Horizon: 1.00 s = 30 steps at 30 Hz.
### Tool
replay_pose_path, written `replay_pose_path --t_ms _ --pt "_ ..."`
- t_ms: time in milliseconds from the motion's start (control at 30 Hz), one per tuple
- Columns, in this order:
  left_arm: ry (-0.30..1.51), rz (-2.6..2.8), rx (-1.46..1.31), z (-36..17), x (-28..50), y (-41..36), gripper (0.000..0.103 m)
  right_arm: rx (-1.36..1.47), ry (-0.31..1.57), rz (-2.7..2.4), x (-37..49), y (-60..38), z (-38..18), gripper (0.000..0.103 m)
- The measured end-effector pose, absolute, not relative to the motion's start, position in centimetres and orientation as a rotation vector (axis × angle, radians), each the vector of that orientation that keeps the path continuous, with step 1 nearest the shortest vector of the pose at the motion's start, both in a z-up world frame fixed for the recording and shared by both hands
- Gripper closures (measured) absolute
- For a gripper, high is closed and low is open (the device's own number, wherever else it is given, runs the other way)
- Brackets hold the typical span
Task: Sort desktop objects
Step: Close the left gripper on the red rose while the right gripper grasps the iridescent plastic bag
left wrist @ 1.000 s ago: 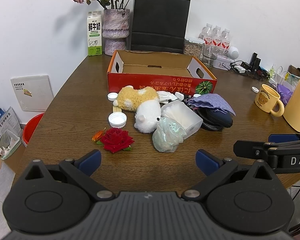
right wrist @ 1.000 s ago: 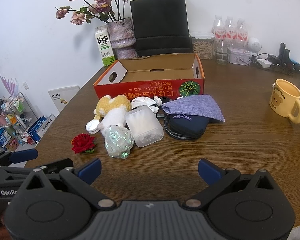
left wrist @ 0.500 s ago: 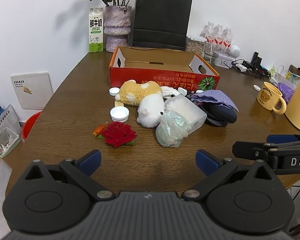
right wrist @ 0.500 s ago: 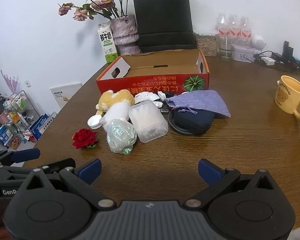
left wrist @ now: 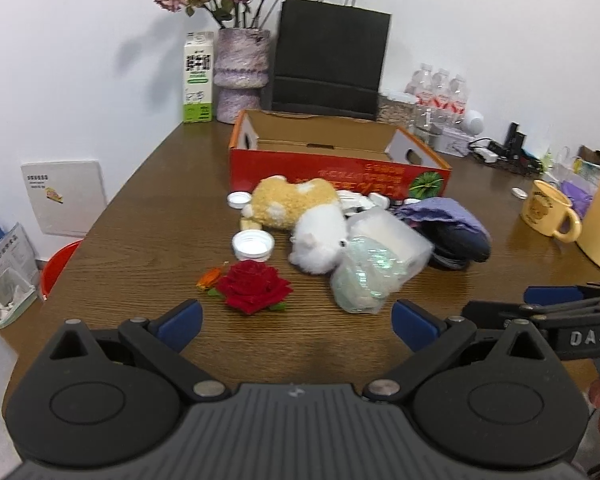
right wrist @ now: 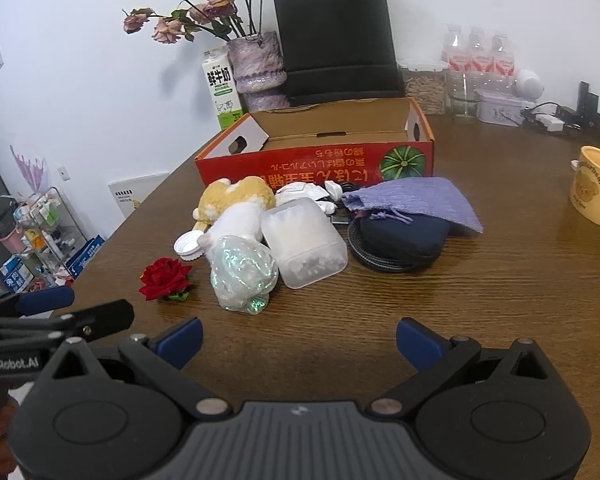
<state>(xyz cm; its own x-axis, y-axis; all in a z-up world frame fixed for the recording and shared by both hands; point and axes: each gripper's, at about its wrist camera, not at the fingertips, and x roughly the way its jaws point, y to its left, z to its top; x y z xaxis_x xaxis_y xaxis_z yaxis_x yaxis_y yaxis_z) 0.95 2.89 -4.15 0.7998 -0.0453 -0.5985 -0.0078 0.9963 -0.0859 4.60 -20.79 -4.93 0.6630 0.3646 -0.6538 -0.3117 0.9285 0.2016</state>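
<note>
An open red cardboard box [left wrist: 332, 170] [right wrist: 316, 164] stands mid-table. In front of it lies a heap: a yellow-and-white plush toy [left wrist: 300, 210] [right wrist: 236, 204], a clear plastic tub [left wrist: 388, 236] [right wrist: 304, 242], a shiny crumpled bag [left wrist: 362, 276] [right wrist: 242, 274], a purple pouch [right wrist: 412, 202] on a dark case [right wrist: 400, 236], a white lid [left wrist: 253, 244], and a red rose [left wrist: 254, 286] [right wrist: 165, 278]. My left gripper [left wrist: 296, 326] is open, just short of the rose. My right gripper [right wrist: 298, 338] is open too, near the table's front edge, with nothing between its fingers.
A milk carton [left wrist: 198, 78], a vase of dried flowers [left wrist: 242, 74] and a black paper bag [left wrist: 328, 58] line the back wall. Water bottles [right wrist: 476, 54] and cables sit back right. A yellow bear mug [right wrist: 596, 192] stands at right.
Both grippers have moved forward toward the heap and tilted slightly, so the objects look larger. Nothing on the table has shifted, and both sets of jaws stay open.
</note>
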Motion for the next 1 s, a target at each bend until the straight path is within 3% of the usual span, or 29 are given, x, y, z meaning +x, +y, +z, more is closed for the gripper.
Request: replay_pose_path --t_ms 300,567,700,1000 --pt "0.621 0.012 -0.067 -5.9 2.8 5.0 0.000 0.031 0.691 0.457 6.4 -18.6 -7.0 0.000" --pt "0.631 -0.004 -0.064 -7.5 5.0 6.4 0.000 -0.051 0.609 0.505 7.8 -15.7 -8.4 0.006" --pt "0.631 -0.024 -0.056 -8.0 5.8 6.7 0.011 -0.081 0.574 0.531 8.3 -14.7 -8.5 0.016" --pt "0.640 -0.065 -0.038 -9.2 7.6 6.8 0.036 -0.158 0.503 0.557 8.8 -12.9 -9.3 0.025"
